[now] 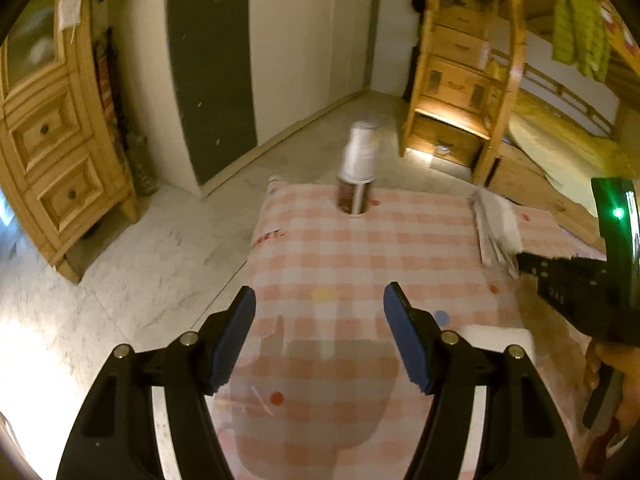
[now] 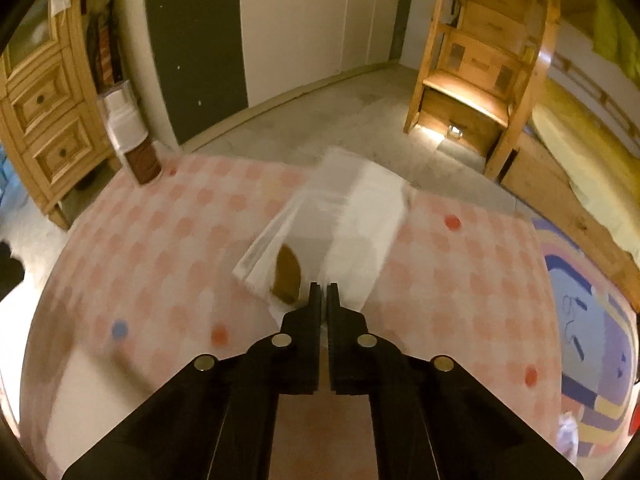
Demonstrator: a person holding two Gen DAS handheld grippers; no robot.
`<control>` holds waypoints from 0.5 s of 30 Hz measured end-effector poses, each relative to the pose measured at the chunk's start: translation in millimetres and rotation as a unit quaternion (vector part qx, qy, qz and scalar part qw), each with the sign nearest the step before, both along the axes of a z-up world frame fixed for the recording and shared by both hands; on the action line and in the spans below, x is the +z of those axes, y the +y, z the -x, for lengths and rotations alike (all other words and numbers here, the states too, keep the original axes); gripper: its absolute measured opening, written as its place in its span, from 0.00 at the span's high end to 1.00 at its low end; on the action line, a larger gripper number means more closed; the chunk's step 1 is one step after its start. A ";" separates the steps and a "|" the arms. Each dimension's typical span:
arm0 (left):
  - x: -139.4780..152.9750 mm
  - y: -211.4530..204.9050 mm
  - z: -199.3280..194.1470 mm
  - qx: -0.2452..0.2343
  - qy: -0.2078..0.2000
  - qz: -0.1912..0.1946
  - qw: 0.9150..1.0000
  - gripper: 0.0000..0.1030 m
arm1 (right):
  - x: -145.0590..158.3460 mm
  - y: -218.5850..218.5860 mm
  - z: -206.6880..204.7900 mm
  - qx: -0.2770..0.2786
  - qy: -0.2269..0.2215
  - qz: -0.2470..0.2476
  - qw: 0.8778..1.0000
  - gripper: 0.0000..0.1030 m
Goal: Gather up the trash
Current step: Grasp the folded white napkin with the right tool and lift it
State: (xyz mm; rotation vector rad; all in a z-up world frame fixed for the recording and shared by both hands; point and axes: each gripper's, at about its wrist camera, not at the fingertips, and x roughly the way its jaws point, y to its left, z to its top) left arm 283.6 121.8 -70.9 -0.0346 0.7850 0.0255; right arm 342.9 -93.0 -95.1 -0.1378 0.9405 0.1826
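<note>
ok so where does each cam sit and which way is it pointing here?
Left wrist: on the left gripper, angled down over the pink checked tablecloth; open blue-padded jaws, plus the right gripper's black body at the frame's right edge.
Right wrist: on the right gripper, angled down at the white folded paper packet; jaws shut at its near edge.
Shared: the tablecloth, the packet, the white-capped brown bottle, the wooden bunk stairs.
</note>
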 end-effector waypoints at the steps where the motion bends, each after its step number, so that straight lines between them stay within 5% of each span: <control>1: 2.7 -5.8 4.8 -0.007 -0.005 -0.006 1.000 0.37 | 0.8 -7.3 9.4 0.000 0.006 -0.005 1.000 0.98; 15: 6.0 -61.1 87.9 -0.072 -0.014 -0.012 0.997 0.37 | 3.8 -51.2 154.8 -0.005 0.028 -0.039 0.999 0.98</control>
